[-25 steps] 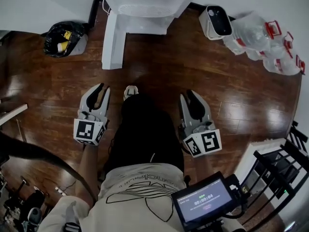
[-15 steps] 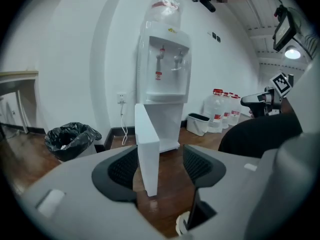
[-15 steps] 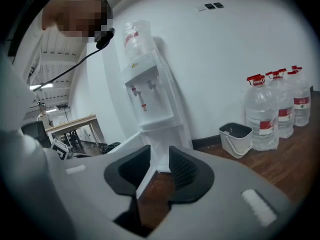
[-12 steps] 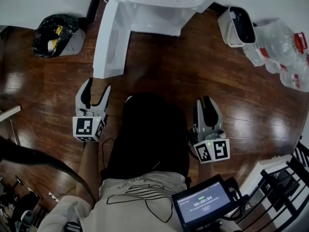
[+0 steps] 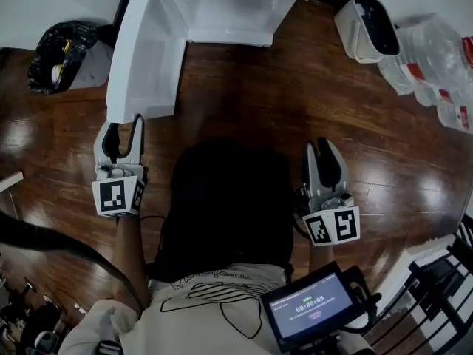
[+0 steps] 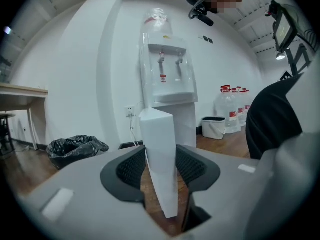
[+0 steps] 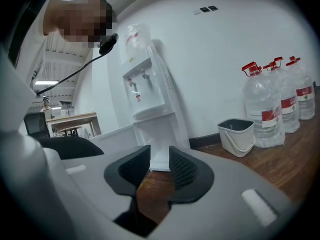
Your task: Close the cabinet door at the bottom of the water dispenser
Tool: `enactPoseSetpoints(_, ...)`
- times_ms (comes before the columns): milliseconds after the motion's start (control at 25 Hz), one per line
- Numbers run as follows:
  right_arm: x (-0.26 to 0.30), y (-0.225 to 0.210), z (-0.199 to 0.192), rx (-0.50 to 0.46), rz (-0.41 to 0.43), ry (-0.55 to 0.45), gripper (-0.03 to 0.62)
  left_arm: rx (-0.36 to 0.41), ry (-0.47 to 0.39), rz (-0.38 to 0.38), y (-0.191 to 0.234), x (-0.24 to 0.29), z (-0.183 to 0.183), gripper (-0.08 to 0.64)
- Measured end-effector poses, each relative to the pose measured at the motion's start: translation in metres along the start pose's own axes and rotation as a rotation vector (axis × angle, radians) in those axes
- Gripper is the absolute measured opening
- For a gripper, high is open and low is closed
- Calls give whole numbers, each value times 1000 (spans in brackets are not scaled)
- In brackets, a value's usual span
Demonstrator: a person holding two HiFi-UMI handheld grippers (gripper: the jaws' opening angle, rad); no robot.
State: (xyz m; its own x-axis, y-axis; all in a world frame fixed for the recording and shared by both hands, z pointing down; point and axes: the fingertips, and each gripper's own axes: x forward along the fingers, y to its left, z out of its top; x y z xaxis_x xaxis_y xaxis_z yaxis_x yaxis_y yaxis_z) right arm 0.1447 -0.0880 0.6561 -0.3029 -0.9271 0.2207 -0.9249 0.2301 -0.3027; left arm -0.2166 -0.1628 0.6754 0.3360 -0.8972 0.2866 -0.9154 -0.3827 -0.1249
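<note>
Currently the left gripper [image 5: 124, 122] sits at 9 o'clock of the person, jaws closing, with the free edge of the cabinet door [image 5: 140, 58] between them; firm contact unclear. Right gripper [image 5: 320, 145] at 3 o'clock has its jaws slightly parted and empty. The door stands swung wide open, running toward 11 o'clock from the water dispenser [image 5: 222, 6] at 12. White bin [image 5: 367, 28] and water bottles [image 5: 436, 58] at 1–2 o'clock.
</note>
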Motion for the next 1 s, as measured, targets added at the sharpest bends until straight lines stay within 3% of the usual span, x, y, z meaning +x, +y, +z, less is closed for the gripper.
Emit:
enactPoseSetpoints(80, -2, -8, -5, 2, -14, 2, 120, -15, -21, 14, 0, 1, -3, 184)
enactPoseSetpoints(160, -5, -12, -9, 5, -24, 9, 120, -12, 9, -2, -11, 1, -2, 187)
enactPoseSetpoints(240, -6, -15, -10, -7, -27, 14, 120, -31, 7, -88, -35, 5, 6, 198)
enactPoseSetpoints(320, 0, -18, -12, -30, -19, 20, 120, -87, -55, -234, -69, 12, 20, 214)
enactPoseSetpoints(360, 3, -20, -13, -43, -10, 23, 120, -97, -92, -299, -84, 14, 26, 178)
enactPoseSetpoints(400, 7, -21, -15, -55, 4, 27, 124, -84, -116, -348, -97, 15, 28, 143)
enactPoseSetpoints(520, 24, -19, -26, -79, 78, 49, 203, -24, -94, -406, -115, 12, 23, 144)
enactPoseSetpoints(560, 31, -16, -31, -85, 108, 60, 245, -6, -70, -406, -115, 10, 17, 144)
enactPoseSetpoints(640, 49, 0, -37, -119, 177, 73, 262, 19, -14, -377, -105, 4, 2, 139)
enactPoseSetpoints(840, 92, 96, -44, -338, 393, 98, 288, -6, 38, -238, -61, -13, -19, 121)
enactPoseSetpoints(920, 105, 122, -40, -335, 417, 96, 269, -13, 39, -209, -56, -21, -21, 112)
enactPoseSetpoints(1000, 120, 127, -30, -277, 409, 66, 301, -32, 42, -190, -54, -26, -26, 112)
